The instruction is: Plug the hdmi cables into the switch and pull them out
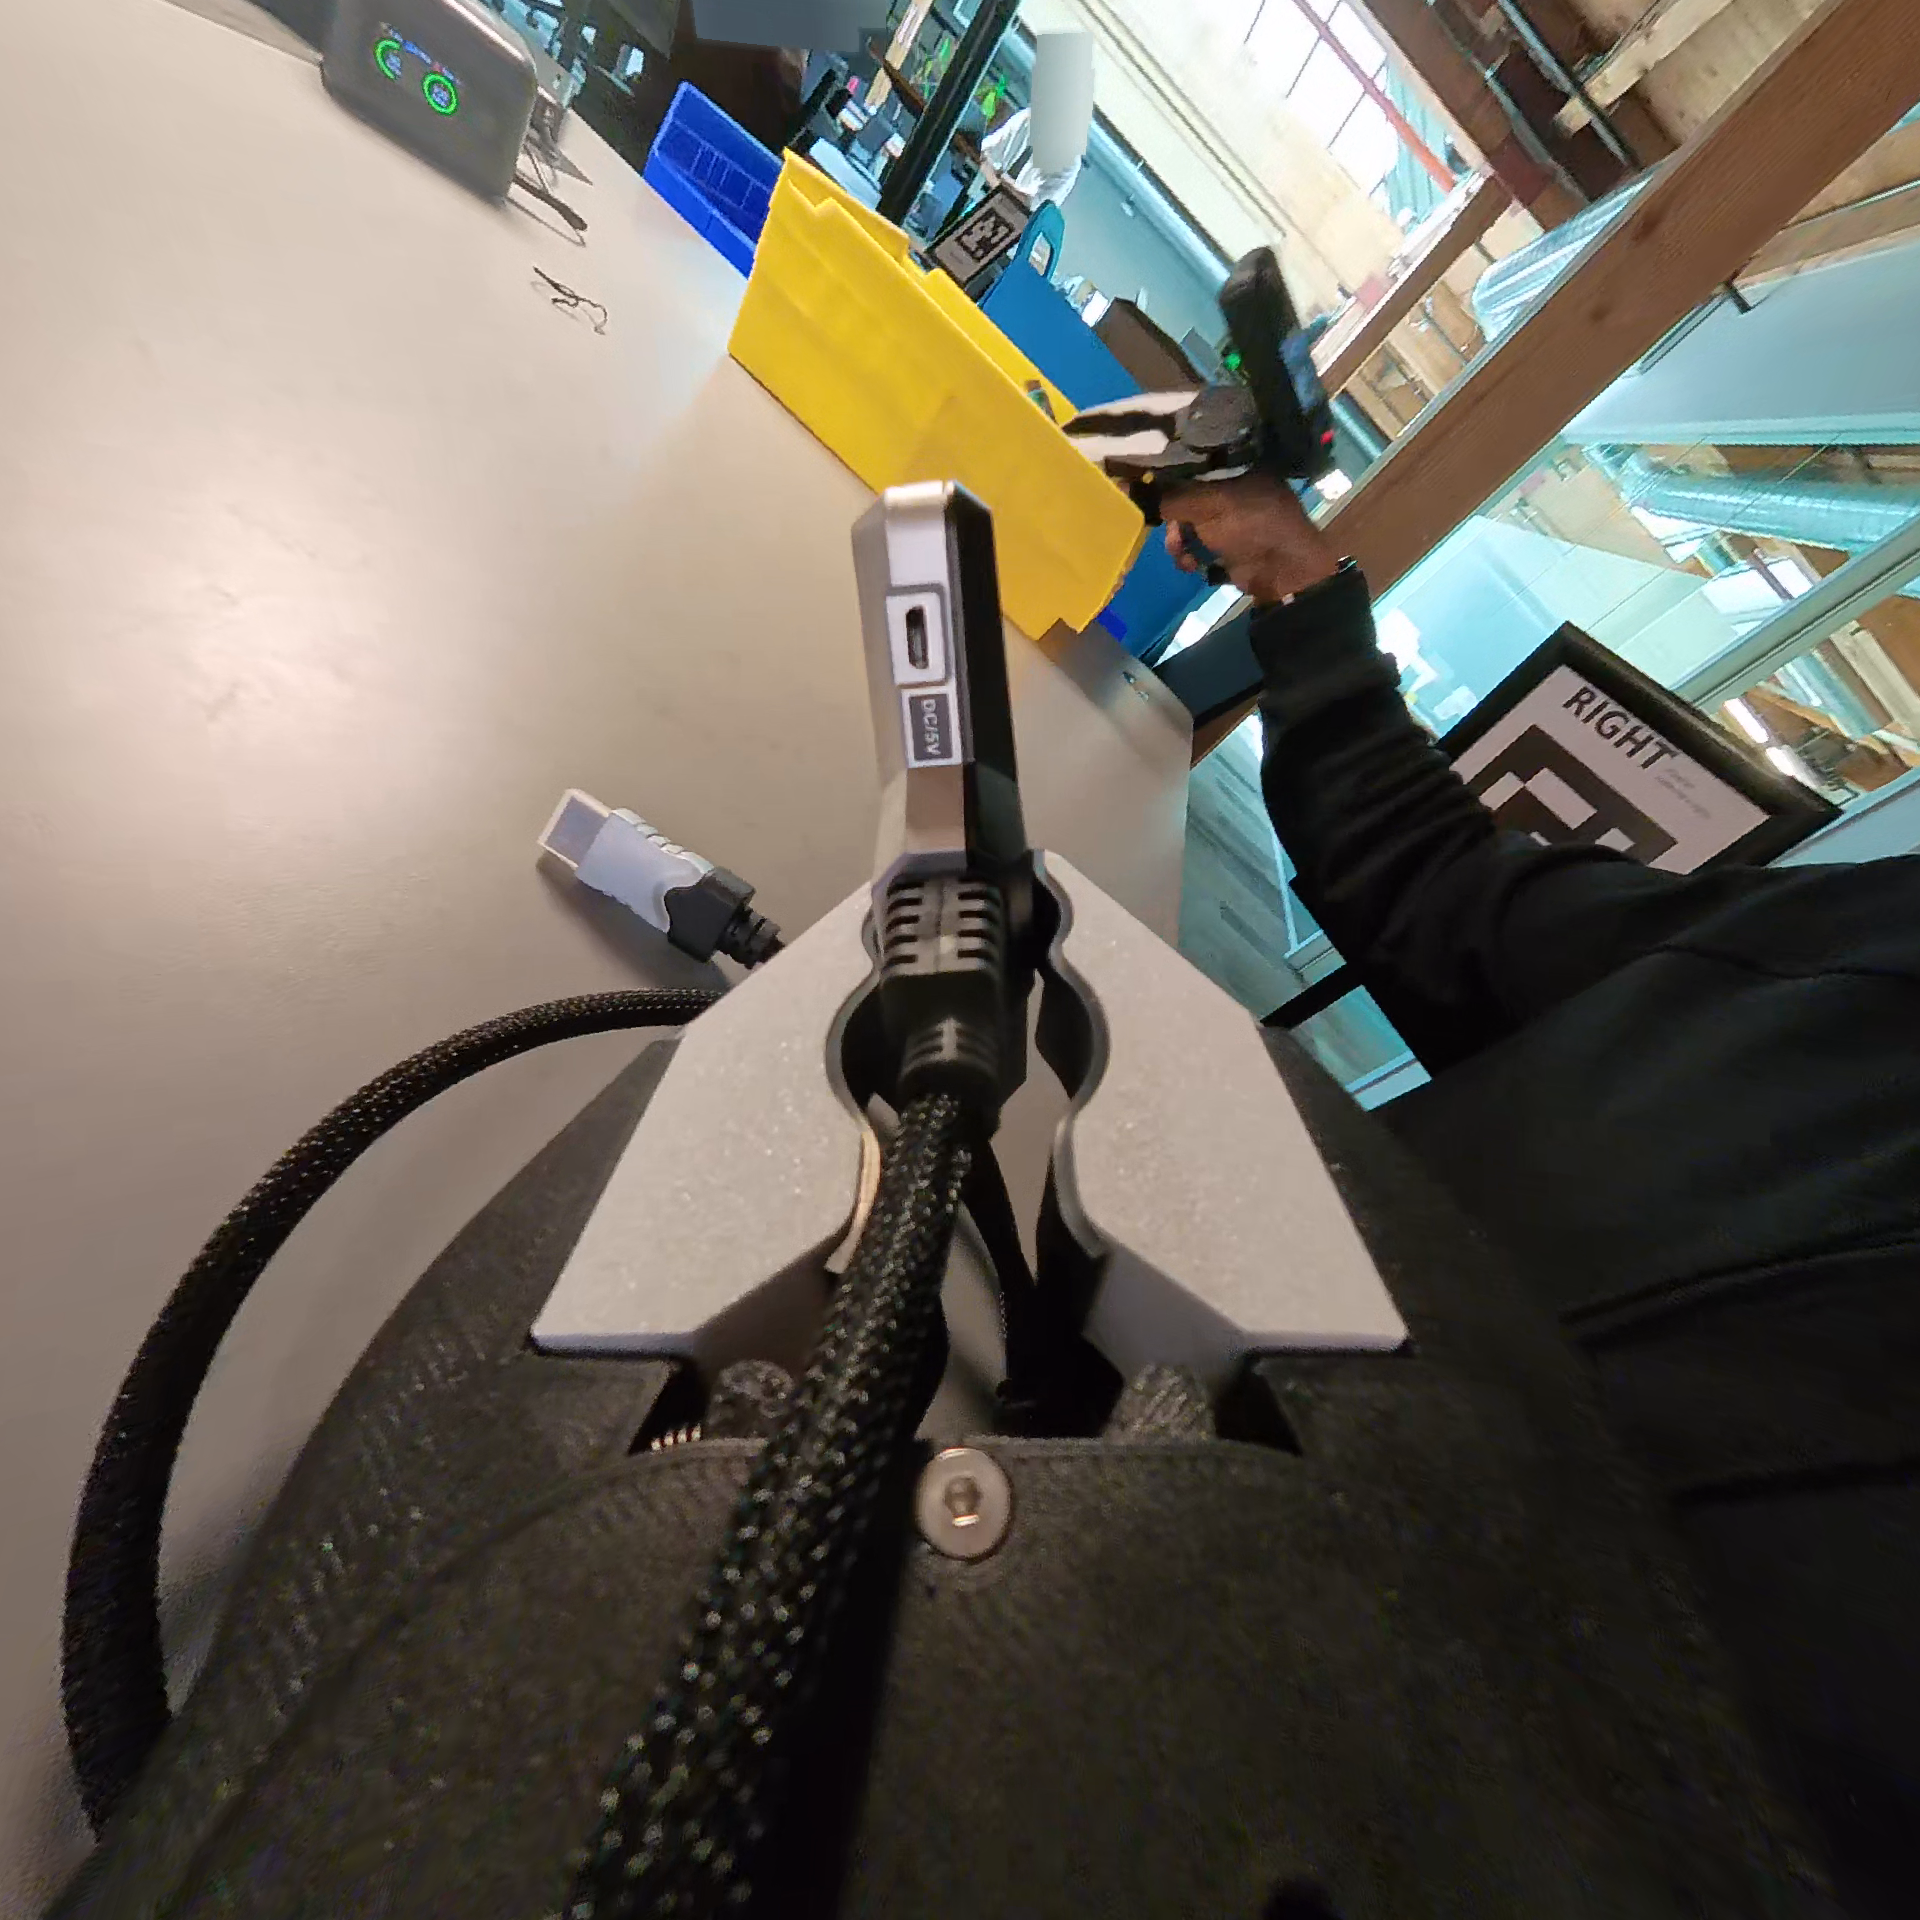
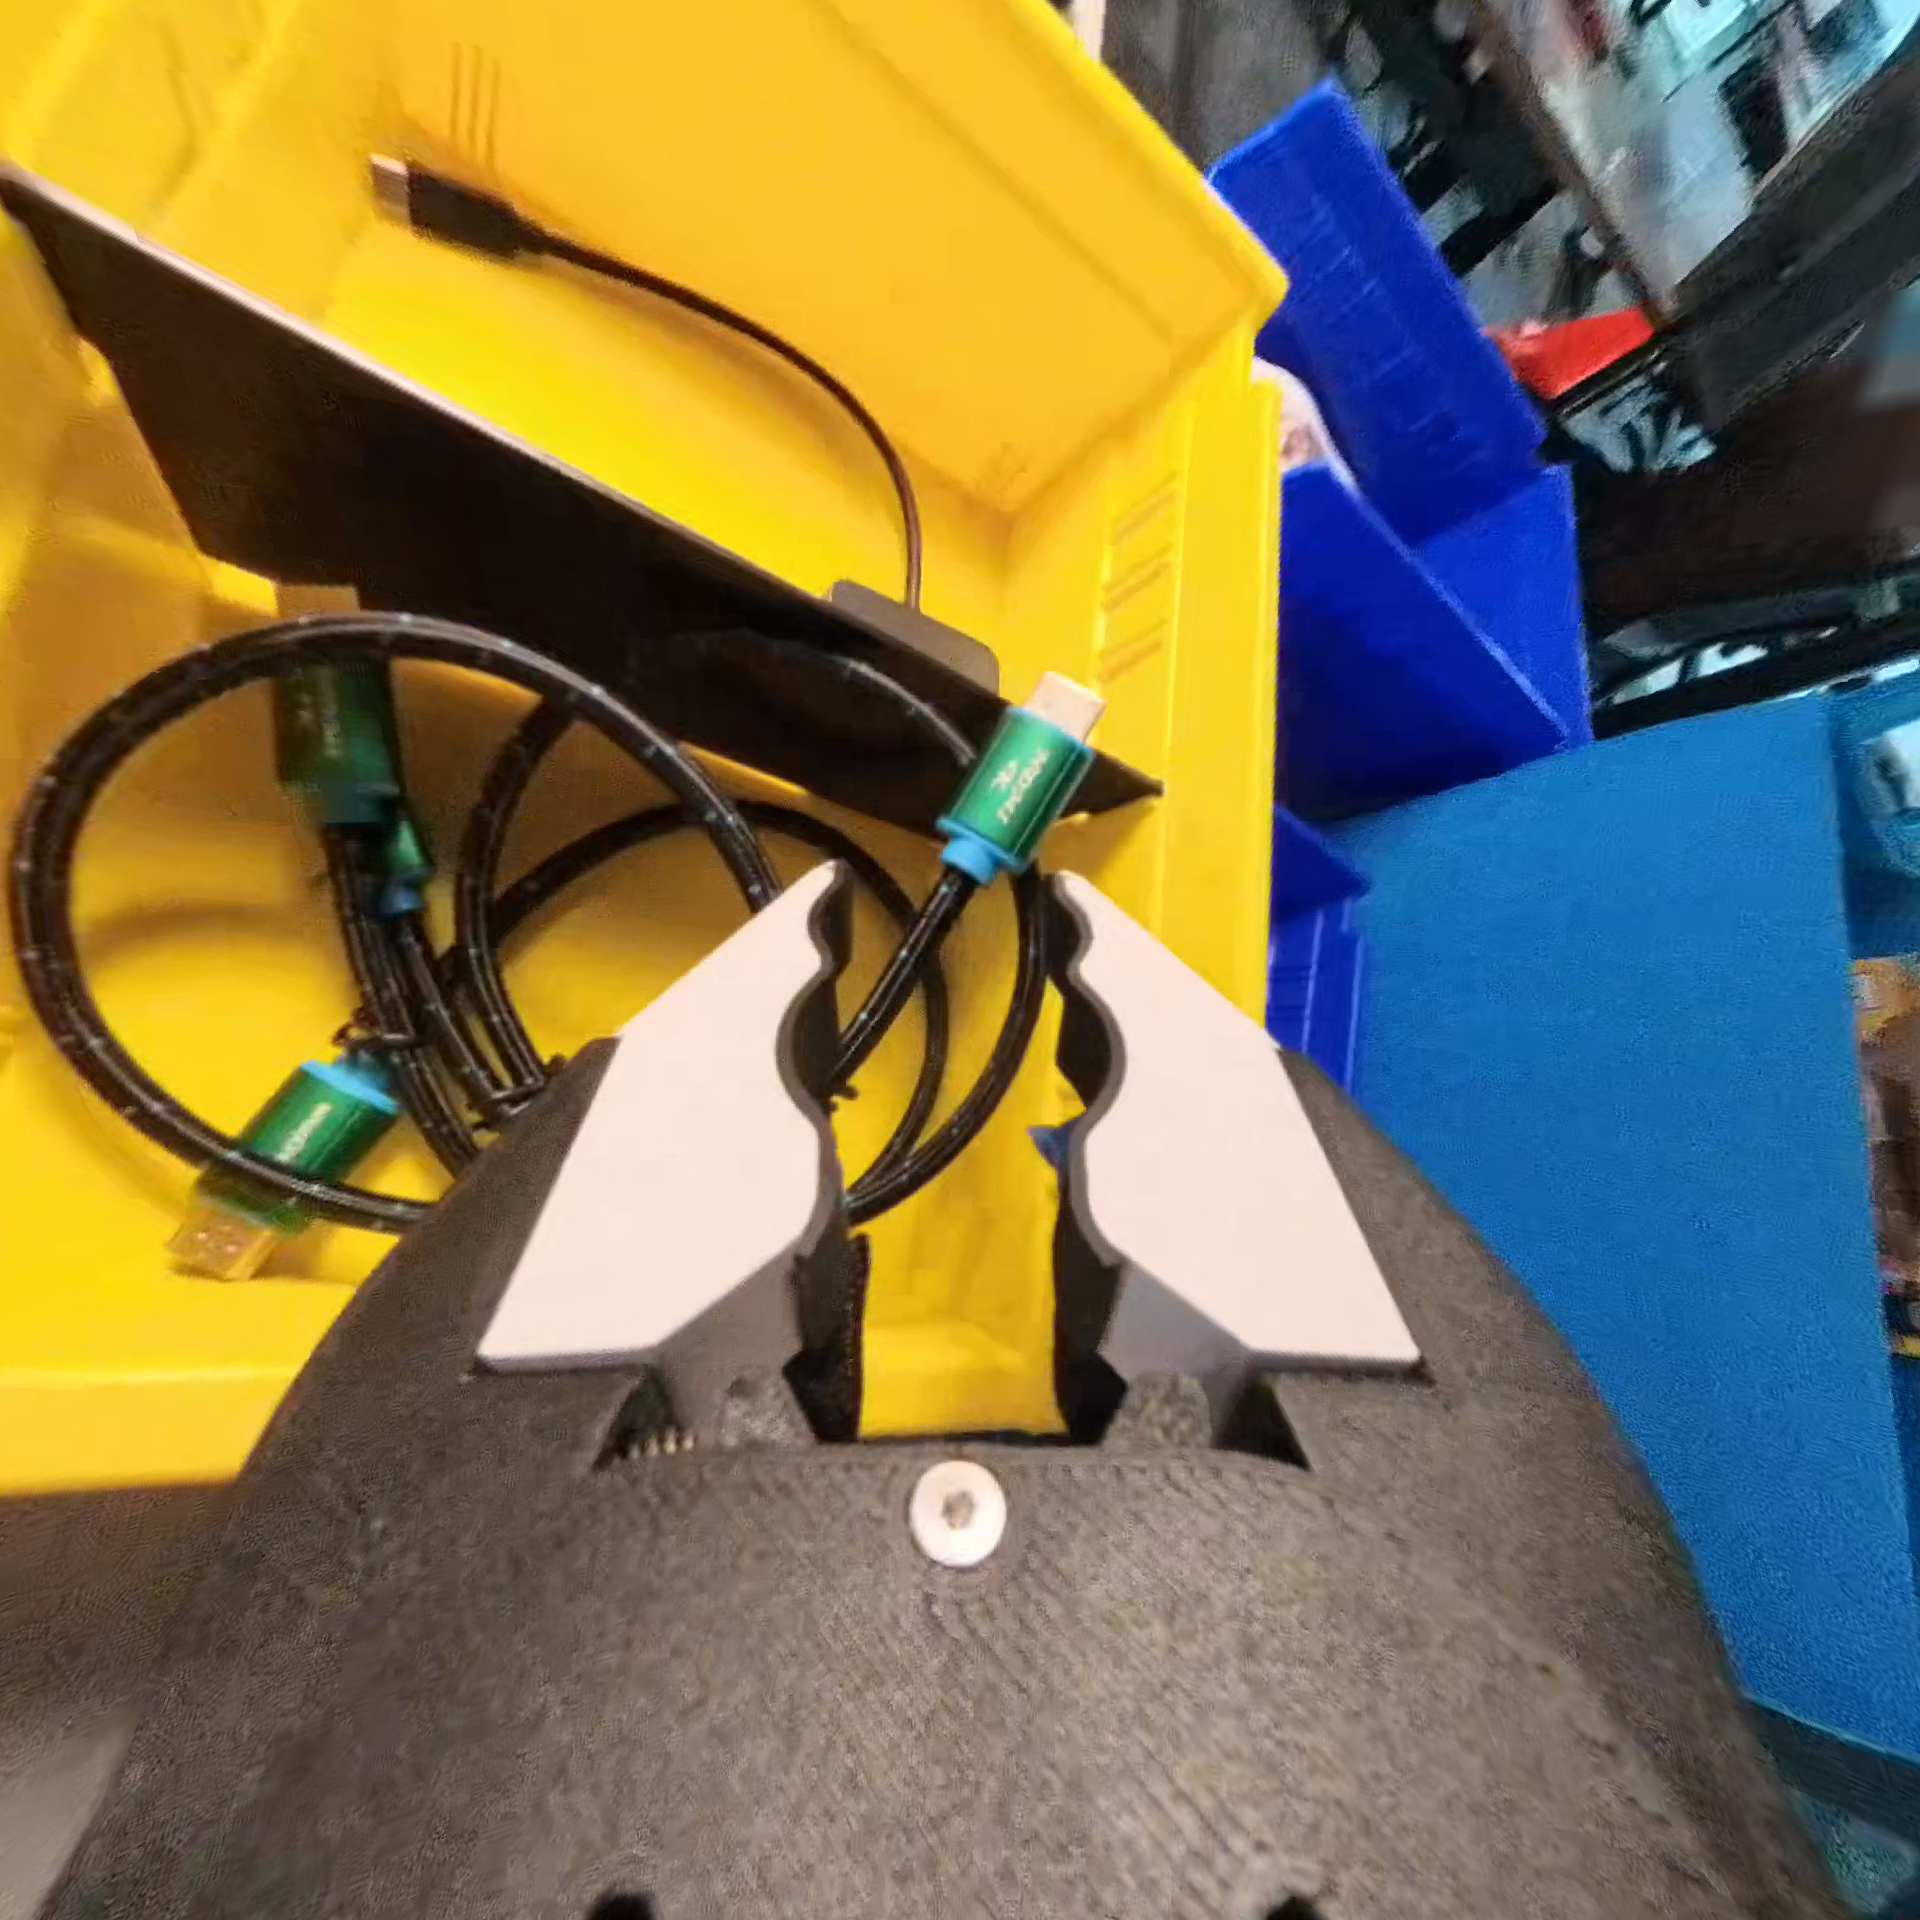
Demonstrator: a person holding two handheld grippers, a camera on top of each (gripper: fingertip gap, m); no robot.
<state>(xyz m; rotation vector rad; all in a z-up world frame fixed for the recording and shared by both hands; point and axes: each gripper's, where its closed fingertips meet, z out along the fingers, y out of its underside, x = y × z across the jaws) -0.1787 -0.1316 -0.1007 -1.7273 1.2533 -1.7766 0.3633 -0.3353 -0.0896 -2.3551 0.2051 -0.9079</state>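
My left gripper (image 1: 956, 883) is shut on the cable end of the HDMI switch (image 1: 935, 644), a thin silver and black box held upright above the table (image 1: 260, 520). Its black braided cable (image 1: 831, 1403) runs back between the jaws. A grey and black HDMI plug (image 1: 644, 873) lies on the table to the left. My right gripper (image 2: 951, 894) is open and empty, hovering over the yellow bin (image 2: 1195, 260). A green HDMI plug (image 2: 1023, 779) sits just beyond its fingertips. Two more green plugs (image 2: 312, 1132) lie with coiled black cables. The right gripper also shows in the left wrist view (image 1: 1174, 436).
A black flat plate (image 2: 416, 499) and a thin black cable with a small plug (image 2: 447, 203) lie in the bin. The yellow bin (image 1: 883, 343) stands at the table's far edge. Blue bins (image 2: 1403, 416) stand beside it. A grey device with green lights (image 1: 426, 83) sits far left. Left tips to right tips: about 60 cm.
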